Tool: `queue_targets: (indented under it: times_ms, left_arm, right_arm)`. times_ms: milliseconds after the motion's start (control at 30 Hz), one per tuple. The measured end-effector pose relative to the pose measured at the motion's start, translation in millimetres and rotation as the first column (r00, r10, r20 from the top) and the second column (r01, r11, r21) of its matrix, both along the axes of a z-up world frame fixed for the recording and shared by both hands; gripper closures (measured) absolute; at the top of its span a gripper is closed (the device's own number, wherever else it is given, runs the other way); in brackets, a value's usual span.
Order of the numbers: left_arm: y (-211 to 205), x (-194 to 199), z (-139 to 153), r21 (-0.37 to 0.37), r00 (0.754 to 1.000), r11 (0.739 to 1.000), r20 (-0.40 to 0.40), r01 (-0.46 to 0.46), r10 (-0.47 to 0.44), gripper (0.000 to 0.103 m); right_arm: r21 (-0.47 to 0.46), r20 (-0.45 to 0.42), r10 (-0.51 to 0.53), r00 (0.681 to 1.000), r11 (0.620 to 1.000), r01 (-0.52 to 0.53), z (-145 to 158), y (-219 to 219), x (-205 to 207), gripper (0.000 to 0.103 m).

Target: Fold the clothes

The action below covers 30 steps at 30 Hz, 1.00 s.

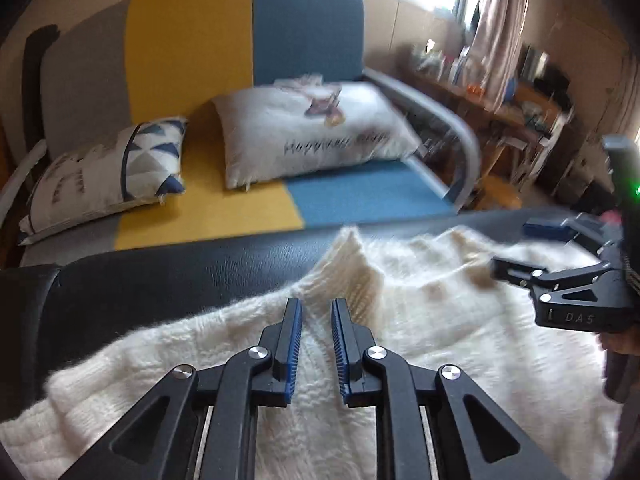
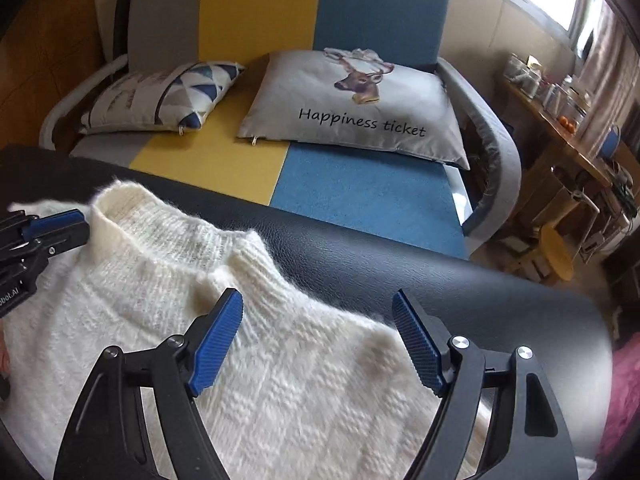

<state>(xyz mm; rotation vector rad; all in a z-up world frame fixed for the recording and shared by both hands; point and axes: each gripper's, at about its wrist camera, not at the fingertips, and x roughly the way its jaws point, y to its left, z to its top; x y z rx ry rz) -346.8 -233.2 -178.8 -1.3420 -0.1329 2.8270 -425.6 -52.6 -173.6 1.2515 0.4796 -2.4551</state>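
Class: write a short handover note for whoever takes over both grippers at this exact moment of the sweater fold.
Left gripper: jaws nearly closed with a narrow gap, nothing visibly pinched, low over the white sweater.
Right gripper: wide open, empty, above the sweater's shoulder just below the collar.
Sweater: spread on the black padded surface, collar towards the sofa.
Done: garment laid out; no fold visible.
Left: grasp the edges and make every fold.
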Motion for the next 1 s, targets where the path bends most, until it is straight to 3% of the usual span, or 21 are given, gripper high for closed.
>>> queue_targets:
  times_ms: [33, 267, 367, 433, 500, 567, 733, 1000]
  left_arm:
    - [-2, 1, -2, 0.014, 1.0, 1.0, -0.011, -0.006, 0.007, 0.087]
    - [-10, 10, 4, 0.065, 0.999, 0.997, -0.017, -0.036, 0.037, 0.087]
    - [2, 14, 14, 0.024, 0.997, 1.0, -0.072, 0.002, -0.001, 0.087]
    - [6, 9, 12, 0.013, 0.998, 1.0, -0.062, 0.013, -0.012, 0.087]
    - [5, -2, 0, 0.012, 1.0, 1.0, -0.011, -0.009, 0.01, 0.087]
    - [-1, -3, -1, 0.051, 1.0, 0.998, -0.01, -0.025, 0.026, 0.087]
    - [-13, 10, 9, 0.082, 0.998, 0.995, -0.021, -0.053, 0.055, 0.087]
    - [-15, 95, 45, 0.113, 0.995, 0.993, -0.1, -0.017, 0.029, 0.087]
  right_arm:
    - [0.048, -0.016, -0.009, 1.0, 0.999, 0.01, -8, -3, -2, 0.022]
    - [-0.041, -0.023, -0.127, 0.992, 0.991, 0.126, -7, 20, -1, 0.022]
    - [-0.046, -0.045, -0.103, 0.994, 0.994, 0.101, 2, 17, 4, 0.021]
    - [-0.065, -0.054, -0.057, 0.997, 0.996, 0.053, 7, 12, 6, 0.022]
    - [-0.012, -0.065, -0.039, 0.997, 0.999, 0.039, 3, 2, 2, 0.022]
    - [0.052, -0.064, -0.038, 0.997, 0.998, 0.041, -7, -5, -5, 0.021]
    - [-0.039, -0.027, -0.153, 0.988, 0.988, 0.152, -4, 21, -10, 0.021]
    - [-0.097, -0.003, -0.003, 1.0, 0.995, 0.003, 35, 68, 78, 0.021]
